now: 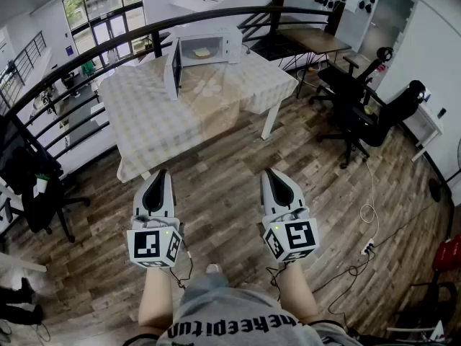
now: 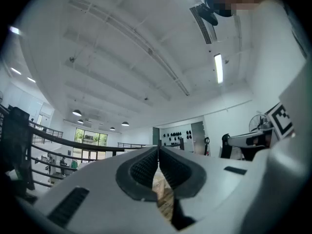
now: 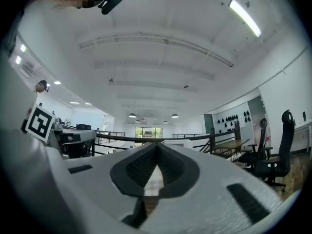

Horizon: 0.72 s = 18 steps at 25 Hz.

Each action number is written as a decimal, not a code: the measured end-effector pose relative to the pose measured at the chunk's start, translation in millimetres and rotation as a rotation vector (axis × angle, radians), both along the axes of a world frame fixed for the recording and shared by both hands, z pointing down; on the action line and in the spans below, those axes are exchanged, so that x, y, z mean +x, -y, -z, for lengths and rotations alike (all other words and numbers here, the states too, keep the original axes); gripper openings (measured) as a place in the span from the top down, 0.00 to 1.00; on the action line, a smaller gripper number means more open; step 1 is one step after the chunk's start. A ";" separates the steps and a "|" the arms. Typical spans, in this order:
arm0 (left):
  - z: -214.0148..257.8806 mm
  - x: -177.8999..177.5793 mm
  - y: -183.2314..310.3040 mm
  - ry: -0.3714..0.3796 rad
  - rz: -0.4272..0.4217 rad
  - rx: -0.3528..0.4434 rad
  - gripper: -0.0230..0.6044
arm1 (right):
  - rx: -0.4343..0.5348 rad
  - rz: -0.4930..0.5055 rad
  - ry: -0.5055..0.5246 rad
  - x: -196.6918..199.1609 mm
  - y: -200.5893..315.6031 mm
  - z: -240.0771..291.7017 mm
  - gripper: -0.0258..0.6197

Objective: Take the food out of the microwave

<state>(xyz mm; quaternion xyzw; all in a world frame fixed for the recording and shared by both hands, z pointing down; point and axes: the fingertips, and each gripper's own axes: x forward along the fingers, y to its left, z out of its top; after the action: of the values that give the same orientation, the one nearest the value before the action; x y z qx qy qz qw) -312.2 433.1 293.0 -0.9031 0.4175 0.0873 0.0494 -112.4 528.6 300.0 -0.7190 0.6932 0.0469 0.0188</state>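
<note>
Table [image 1: 158, 114]: open microwave [image 1: 232, 45] (food [image 1: 202, 51], perhaps bread); left gripper [image 1: 160, 174], right gripper [image 1: 273, 172] closed.

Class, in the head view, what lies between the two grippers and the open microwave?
In the head view: wooden floor ahead of the left gripper and right gripper, then bare checked tablecloth up to the microwave. Nothing else lies there.
</note>
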 end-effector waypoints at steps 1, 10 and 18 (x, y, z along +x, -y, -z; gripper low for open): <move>-0.1 0.5 3.7 0.000 -0.002 0.000 0.95 | 0.002 -0.001 0.000 0.1 3.9 -0.4 0.95; -3.8 2.4 38.9 0.005 -0.017 0.002 0.95 | -0.010 -0.010 0.001 -0.3 40.8 -4.4 0.95; -8.1 -15.9 72.6 -0.013 -0.022 -0.001 0.95 | 0.001 -0.028 0.000 -13.4 71.5 -8.3 0.95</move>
<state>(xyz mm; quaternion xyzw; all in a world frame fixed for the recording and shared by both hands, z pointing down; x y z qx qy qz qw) -328.1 360.5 301.1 -0.9070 0.4081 0.0937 0.0453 -125.8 457.2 308.2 -0.7288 0.6829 0.0475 0.0187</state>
